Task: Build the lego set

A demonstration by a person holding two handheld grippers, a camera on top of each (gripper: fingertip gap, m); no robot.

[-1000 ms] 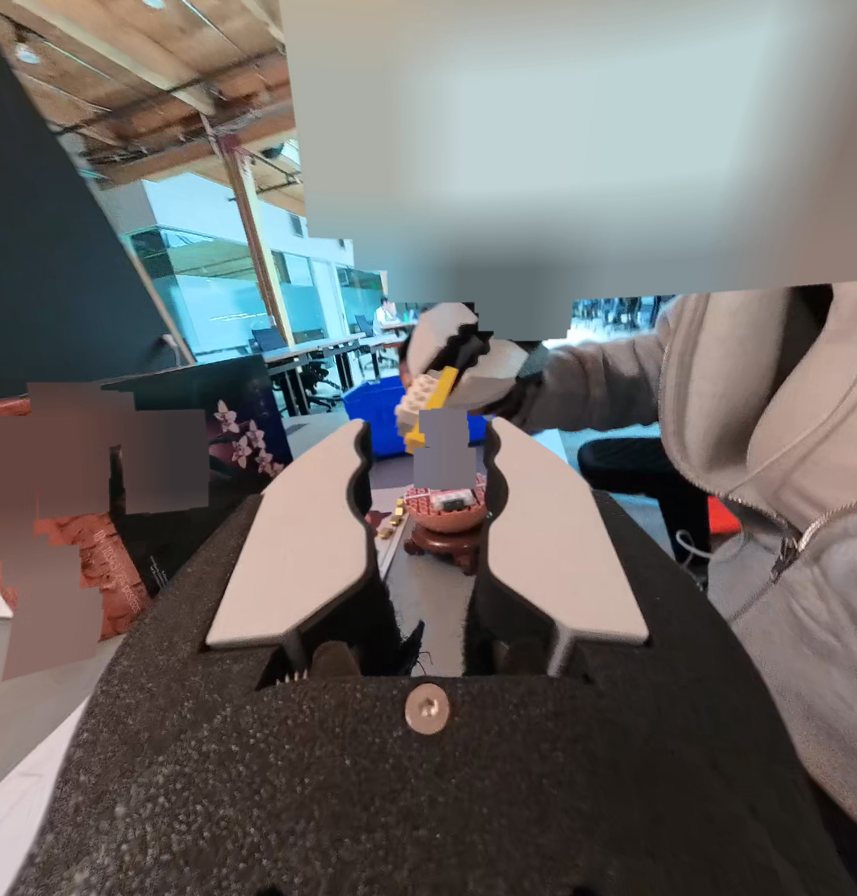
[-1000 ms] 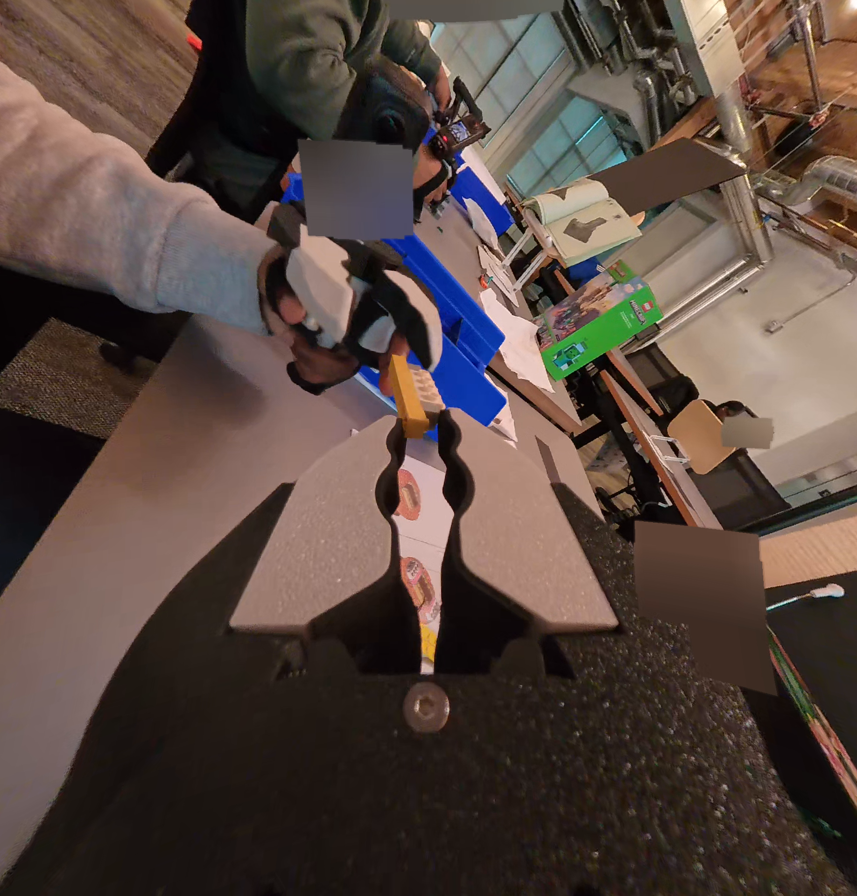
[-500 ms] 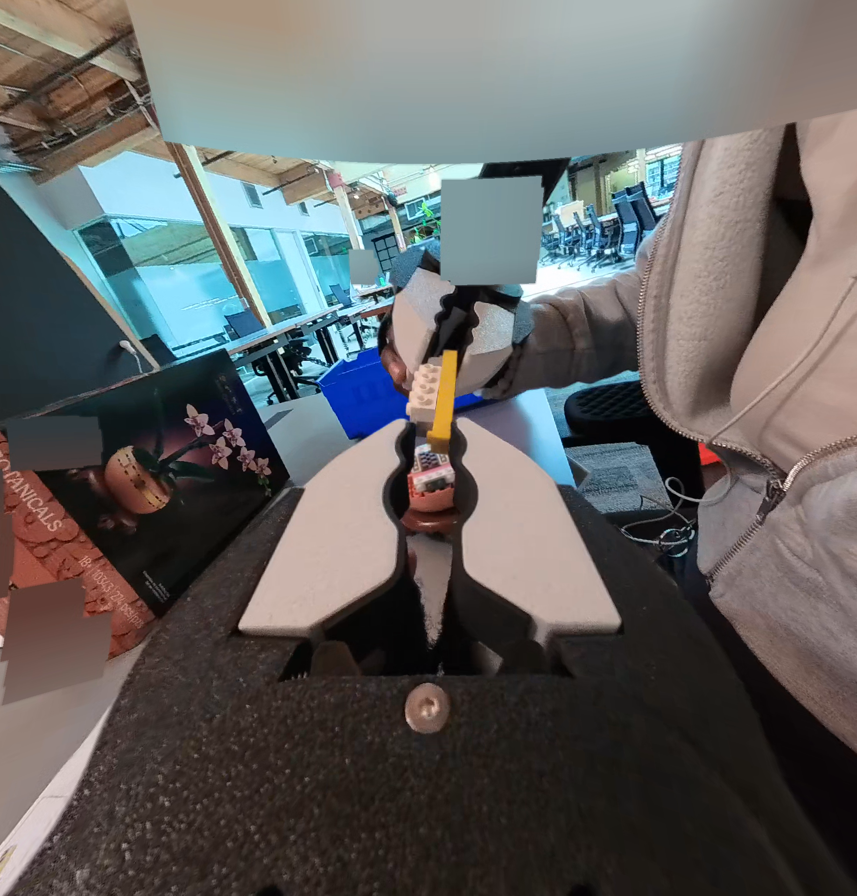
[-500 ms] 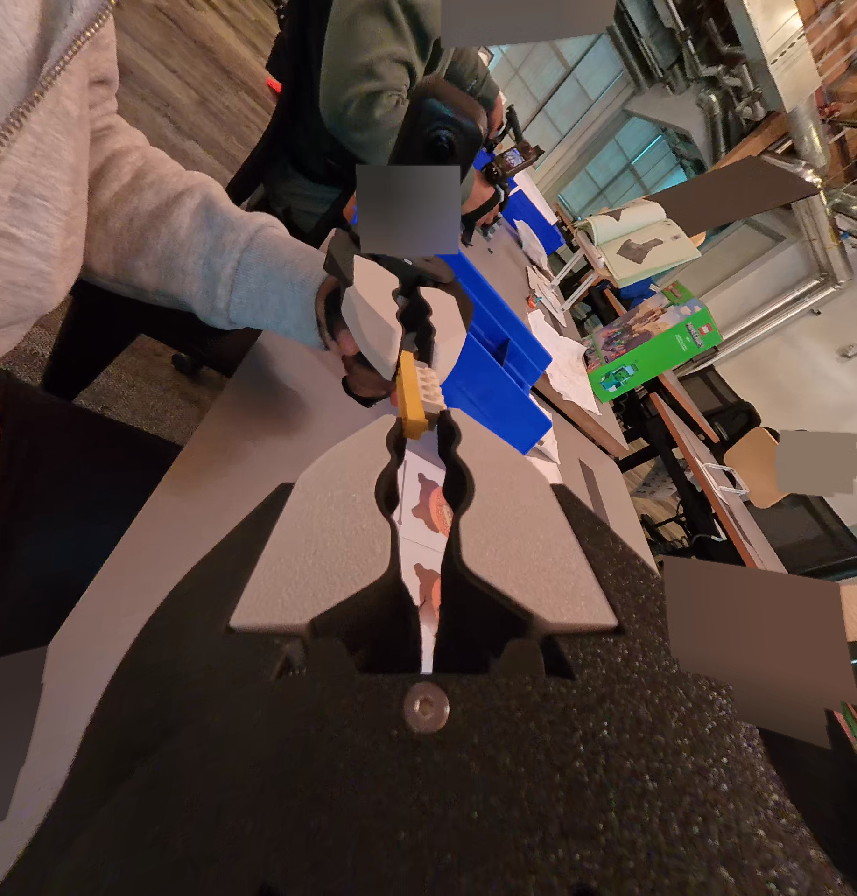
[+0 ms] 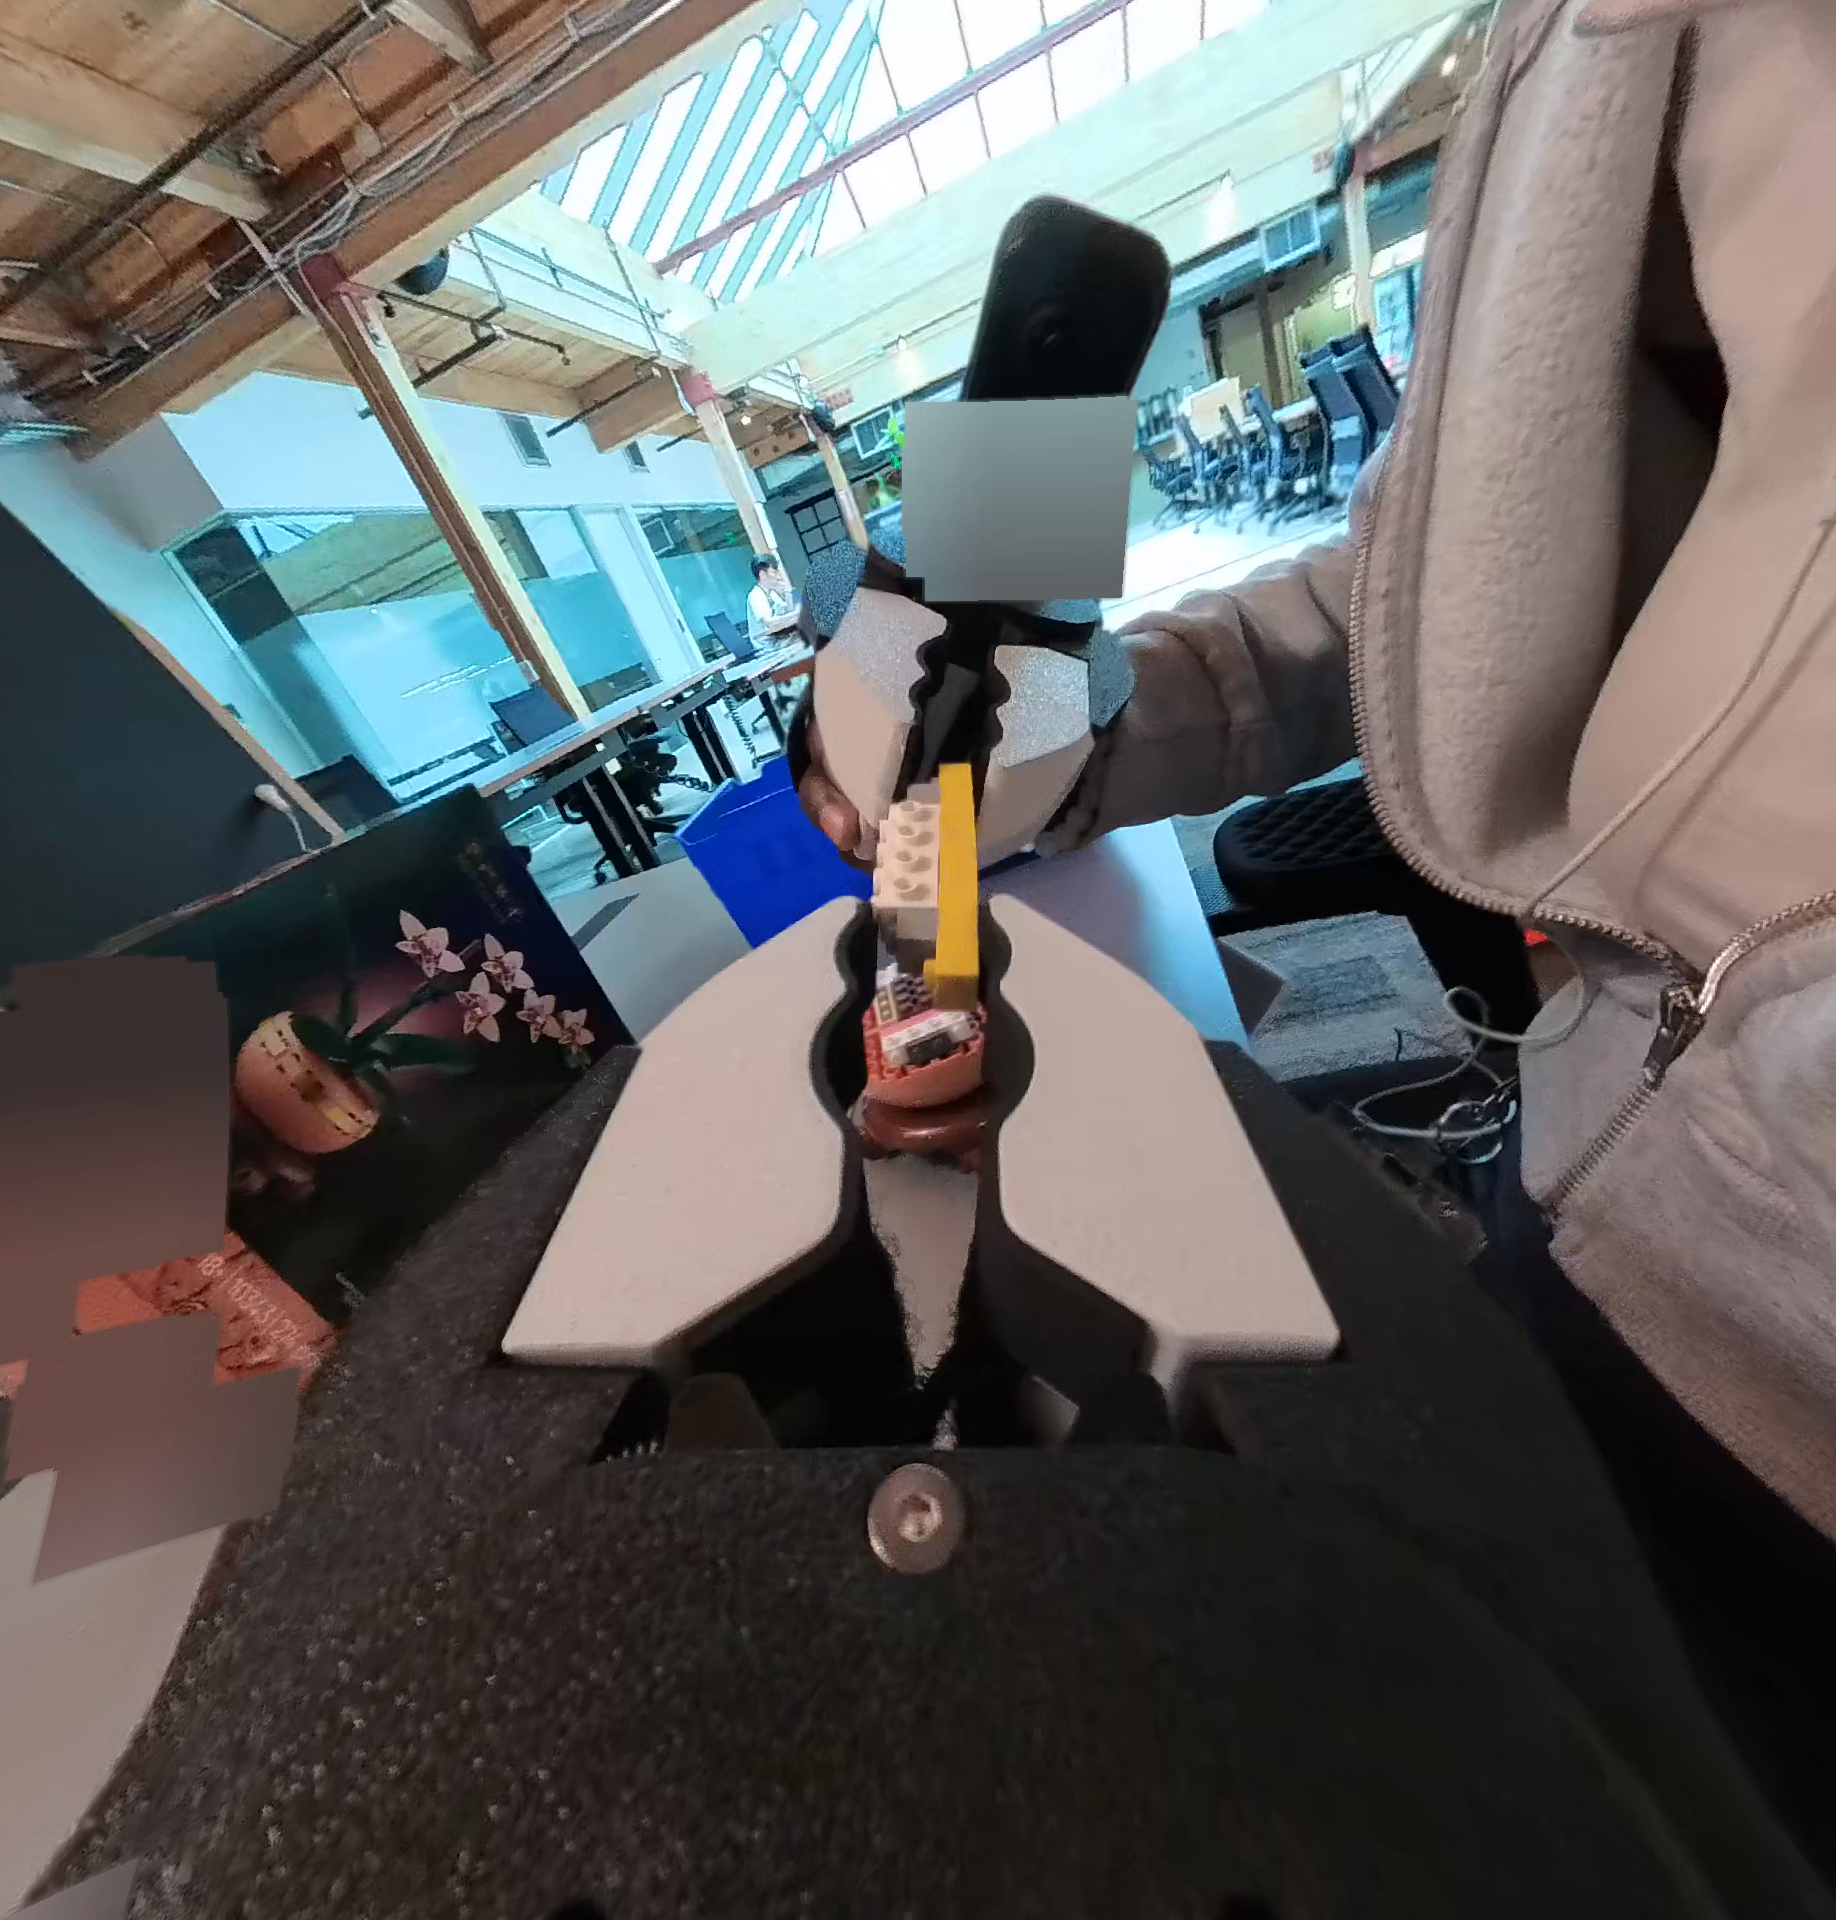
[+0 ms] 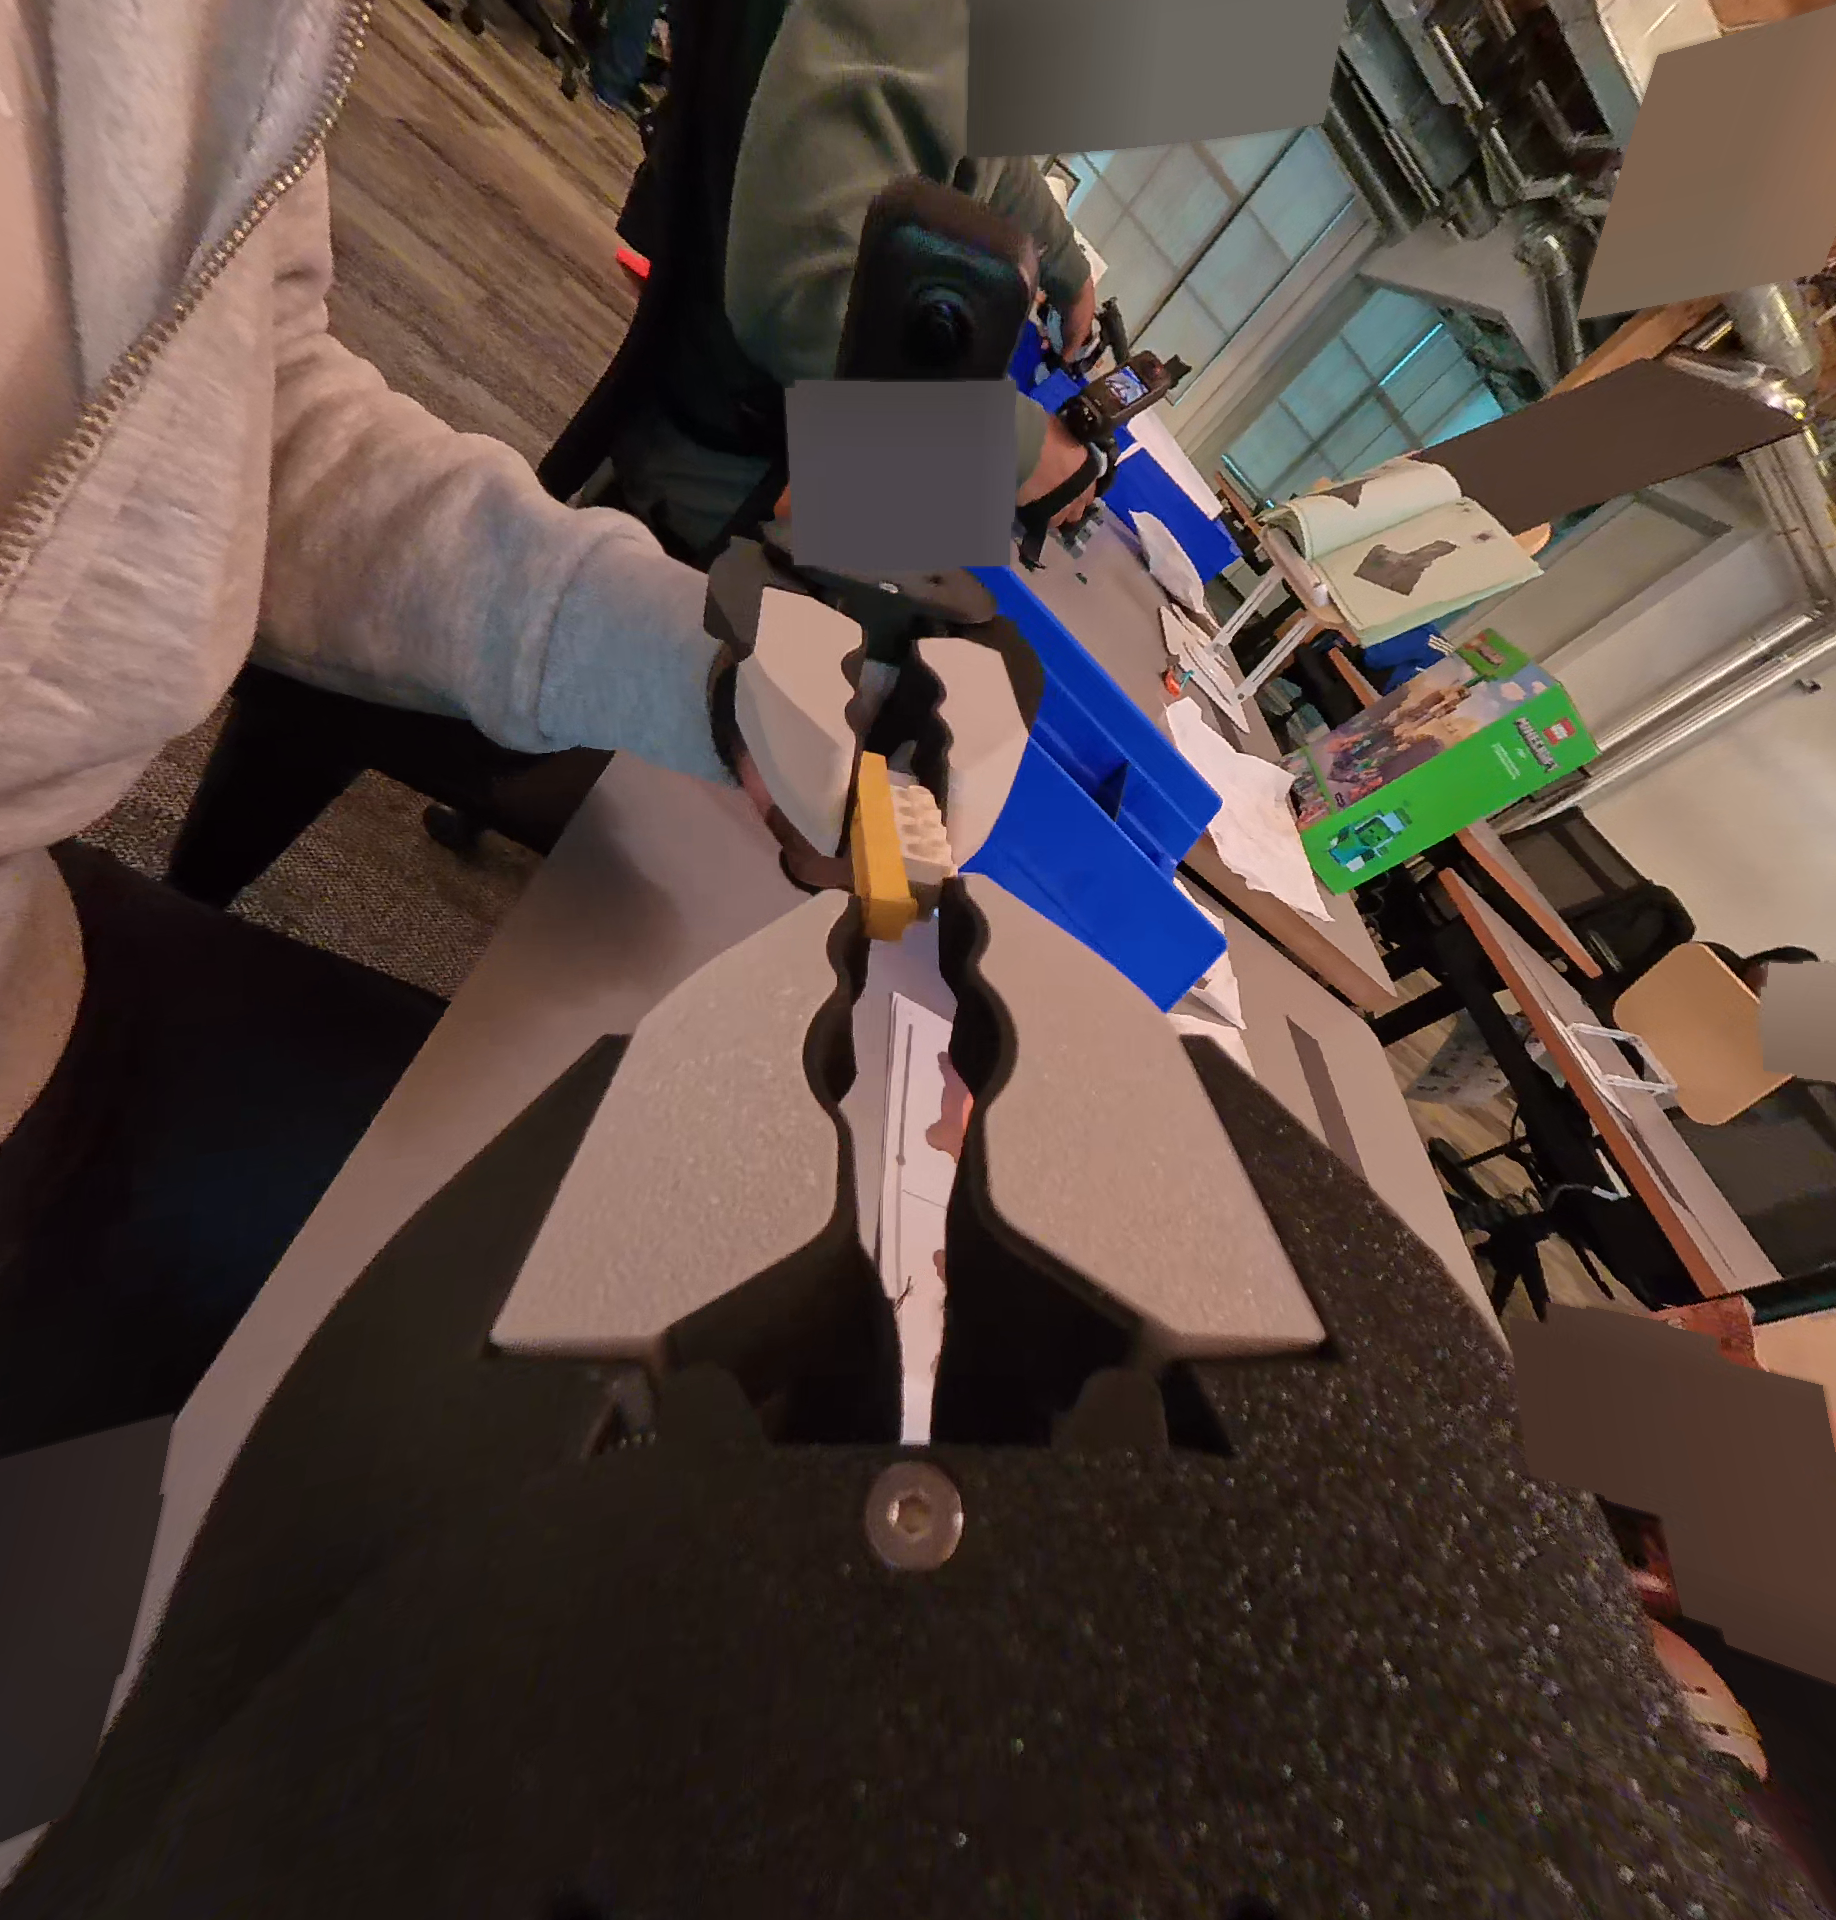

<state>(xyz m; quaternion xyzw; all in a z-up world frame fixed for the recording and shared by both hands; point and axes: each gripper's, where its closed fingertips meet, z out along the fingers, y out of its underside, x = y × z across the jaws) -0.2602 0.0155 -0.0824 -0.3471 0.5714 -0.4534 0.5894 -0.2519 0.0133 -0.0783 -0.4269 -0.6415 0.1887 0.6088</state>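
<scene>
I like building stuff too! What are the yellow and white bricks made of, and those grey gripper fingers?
The yellow brick and white brick look like hard, smooth plastic: crisp edges, moulded round studs. The grey fingers look like rigid matte plastic, possibly printed, given their fine grainy surface. The black body behind them looks like coarse speckled foam.

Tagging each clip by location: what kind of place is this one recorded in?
Probably an open-plan office or shared workspace, not a home: rows of desks with office chairs behind glass partitions, exposed ceiling beams and ducting, and long worktables carrying blue bins and boxed building sets.
</scene>
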